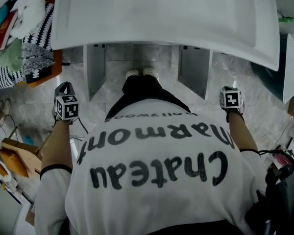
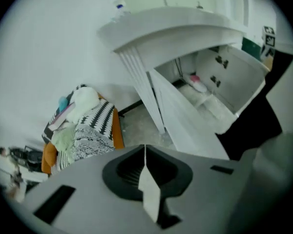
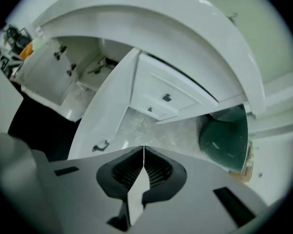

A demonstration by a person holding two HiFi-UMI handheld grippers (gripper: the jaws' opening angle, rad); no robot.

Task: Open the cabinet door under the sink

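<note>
The white sink [image 1: 161, 13] overhangs the cabinet beneath it. Both cabinet doors stand swung outward: the left door [image 1: 94, 70] and the right door [image 1: 193, 70]. I stand between them, white shoes [image 1: 141, 73] at the cabinet mouth. My left gripper [image 1: 66, 104] hangs left of the left door, shut, nothing in it; its jaws [image 2: 145, 147] meet, clear of the left door [image 2: 185, 121]. My right gripper [image 1: 231, 99] is right of the right door, shut and empty. In the right gripper view its jaws [image 3: 144, 150] meet over the right door [image 3: 102, 126] and its dark handle [image 3: 101, 145].
A pile of clothes on an orange chair [image 1: 29, 38] stands left of the sink, also in the left gripper view [image 2: 83, 126]. A dark green bin [image 3: 224, 140] sits on the marble floor at the right. A pink item [image 2: 198, 82] lies inside the cabinet.
</note>
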